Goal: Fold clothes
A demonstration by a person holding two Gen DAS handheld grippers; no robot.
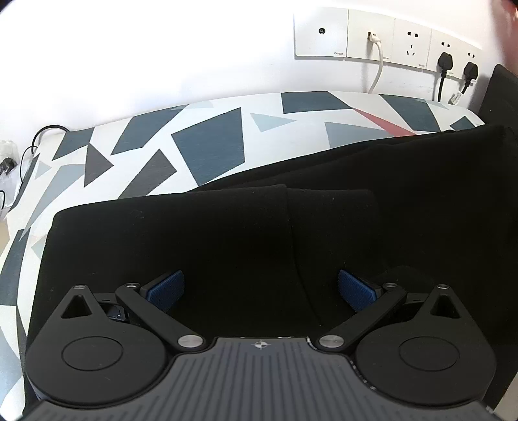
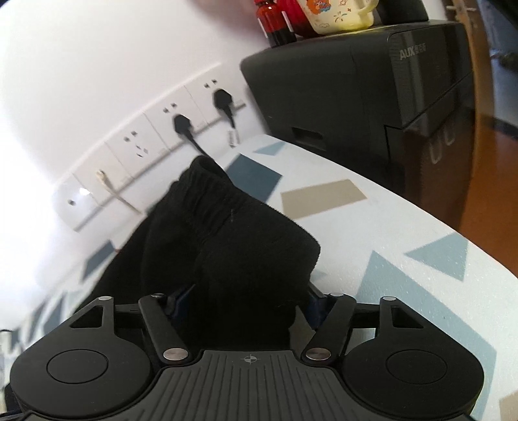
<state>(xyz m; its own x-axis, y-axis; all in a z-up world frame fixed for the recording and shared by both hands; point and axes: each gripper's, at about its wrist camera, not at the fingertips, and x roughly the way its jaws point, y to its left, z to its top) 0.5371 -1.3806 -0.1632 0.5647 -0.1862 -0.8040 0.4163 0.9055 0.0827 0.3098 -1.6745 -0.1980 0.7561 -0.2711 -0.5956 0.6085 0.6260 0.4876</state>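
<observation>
A black garment (image 1: 323,210) lies folded in flat layers on a table with a geometric-patterned cover (image 1: 210,145). My left gripper (image 1: 260,286) hovers just above it, jaws wide open, its blue pads (image 1: 166,286) apart and holding nothing. In the right wrist view the same black garment (image 2: 242,233) is bunched up, its elastic waistband (image 2: 210,191) pointing toward the wall. My right gripper (image 2: 247,301) has a thick wad of this fabric between its jaws, and the cloth covers most of both pads.
A row of wall sockets (image 1: 388,42) with plugs and a white cable sits behind the table. A black appliance (image 2: 372,81) stands at the table's far end, with brown bottles (image 2: 278,19) and a mug (image 2: 336,13) on top. Loose cables (image 1: 29,149) lie at the left.
</observation>
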